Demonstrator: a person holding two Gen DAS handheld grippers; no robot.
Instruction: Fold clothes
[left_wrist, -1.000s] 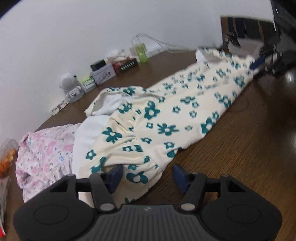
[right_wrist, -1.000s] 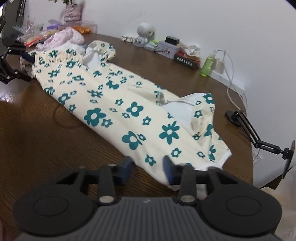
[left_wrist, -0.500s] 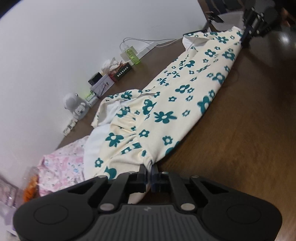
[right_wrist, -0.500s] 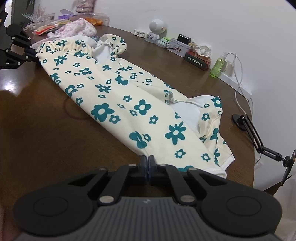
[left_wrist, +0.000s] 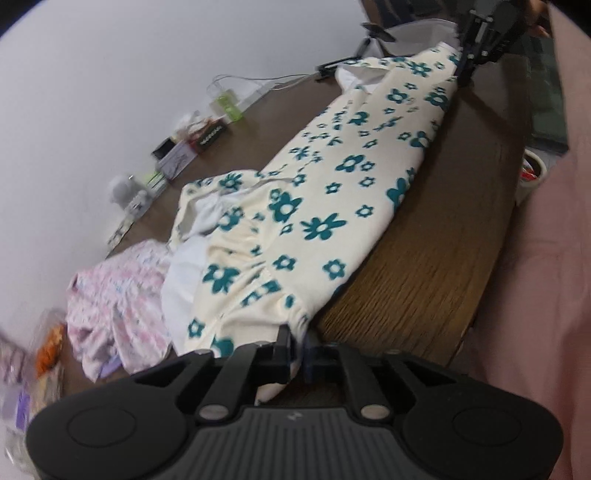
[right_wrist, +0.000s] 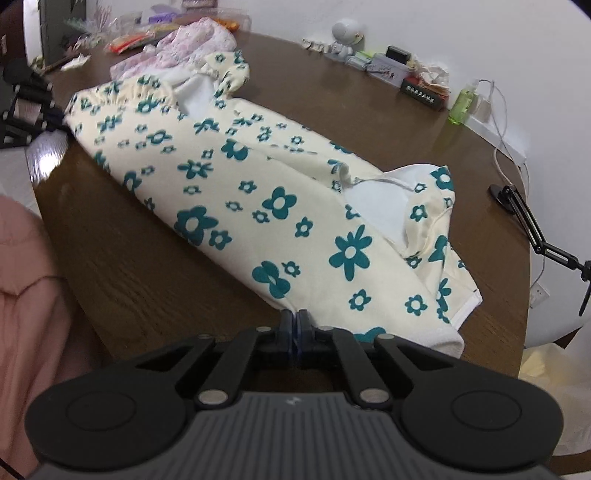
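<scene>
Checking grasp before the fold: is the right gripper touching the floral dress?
Touching. Right wrist view shows the right gripper shut on the floral dress edge.

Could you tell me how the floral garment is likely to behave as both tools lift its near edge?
The garment will probably sag between the left tool and right tool, since it lies limp and creased. It looks light, as pinched edges carry it. The loose white lining may flop open.
</scene>
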